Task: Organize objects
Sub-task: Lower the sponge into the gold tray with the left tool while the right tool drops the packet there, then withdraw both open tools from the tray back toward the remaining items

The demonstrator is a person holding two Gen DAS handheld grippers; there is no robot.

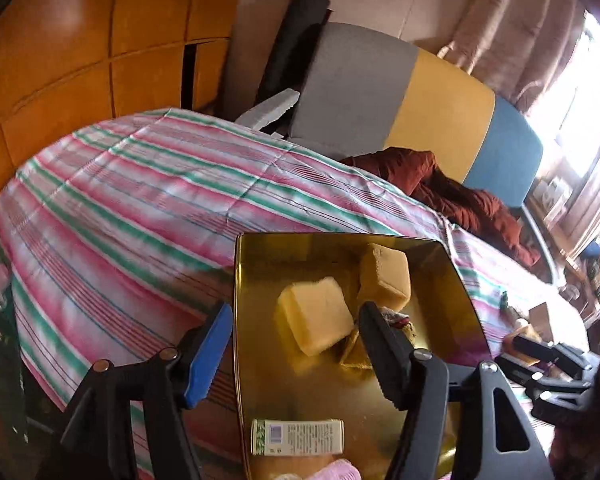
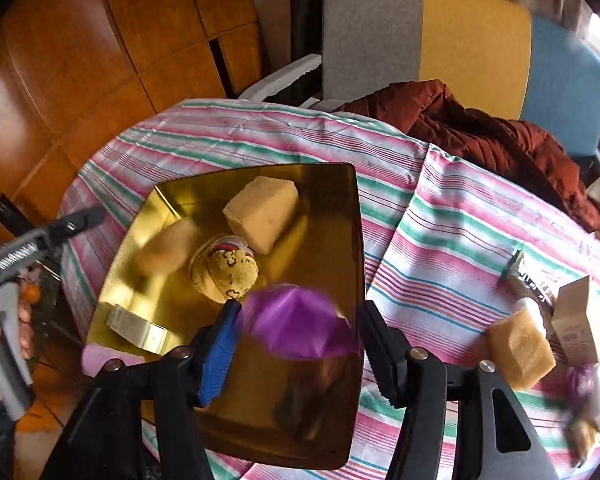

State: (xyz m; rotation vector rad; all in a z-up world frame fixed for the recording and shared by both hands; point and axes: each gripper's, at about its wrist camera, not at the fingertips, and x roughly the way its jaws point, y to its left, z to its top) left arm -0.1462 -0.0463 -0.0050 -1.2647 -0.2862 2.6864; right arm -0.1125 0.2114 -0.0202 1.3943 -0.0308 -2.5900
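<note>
Left wrist: left gripper (image 1: 296, 356) spread, empty, over gold tray (image 1: 456, 280), two yellow blocks (image 1: 316, 326) at 12 o'clock, small box (image 1: 298, 437) at 6, right wrist: right gripper (image 2: 300, 354) spread, blurred purple item (image 2: 296, 324) between fingers, not pinched, third block (image 2: 520, 348) on striped cloth (image 2: 440, 248) at 3.

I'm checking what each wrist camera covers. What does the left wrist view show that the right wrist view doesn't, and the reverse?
Only the left wrist view: the printed side of the small green-and-white box lying at the near end of the gold tray, and the right gripper at the frame's right edge.

Only the right wrist view: a blurred purple object between the right gripper's open jaws, a round yellow pouch in the tray, and a tan block and cardboard box on the striped cloth.

Both: tray, two yellow blocks in it, cloth, tricolour chair, rust-red jacket.
</note>
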